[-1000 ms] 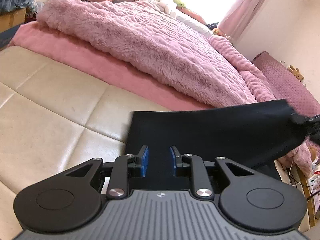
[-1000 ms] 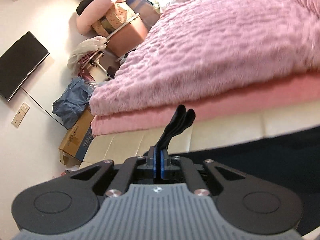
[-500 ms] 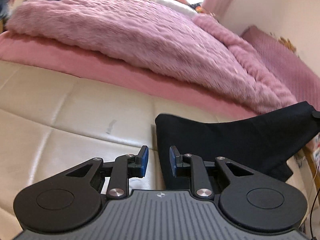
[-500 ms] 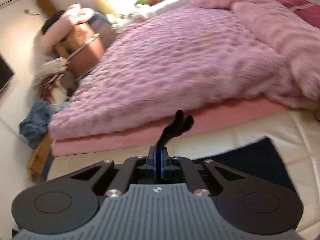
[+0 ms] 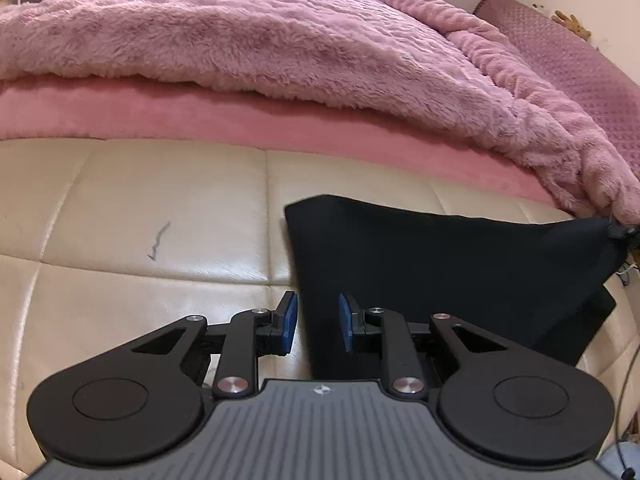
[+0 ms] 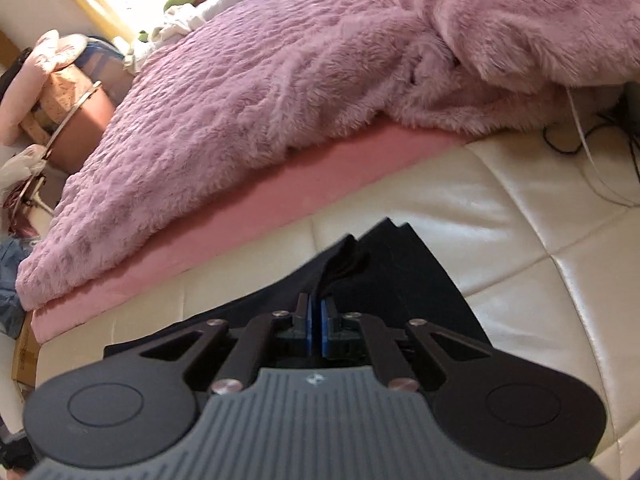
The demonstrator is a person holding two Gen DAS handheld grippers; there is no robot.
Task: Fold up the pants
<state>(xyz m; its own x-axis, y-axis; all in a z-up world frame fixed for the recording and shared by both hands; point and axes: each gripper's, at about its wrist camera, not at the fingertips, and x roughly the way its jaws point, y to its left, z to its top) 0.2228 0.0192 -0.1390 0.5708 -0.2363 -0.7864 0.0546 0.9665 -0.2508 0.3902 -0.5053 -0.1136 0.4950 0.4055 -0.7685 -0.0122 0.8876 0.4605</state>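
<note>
The black pants (image 5: 448, 272) lie folded on the cream leather bench (image 5: 132, 208); their far right corner is lifted and held up. My left gripper (image 5: 317, 322) is open and empty, low over the pants' left edge, its blue pads on either side of that edge. My right gripper (image 6: 318, 316) is shut on a bunched corner of the pants (image 6: 400, 276), which sticks up past the fingertips while the cloth spreads below.
A fluffy pink blanket (image 5: 260, 36) on a pink mattress (image 5: 200, 116) runs along the bench's far side. Cables (image 6: 592, 148) lie at the bench's right end. Boxes and clutter (image 6: 64, 96) stand at the far left of the room.
The right gripper has carried the held corner down and across, low over the bench. The pants now lie more folded and narrower. The left gripper has shifted towards the pants' left edge.
</note>
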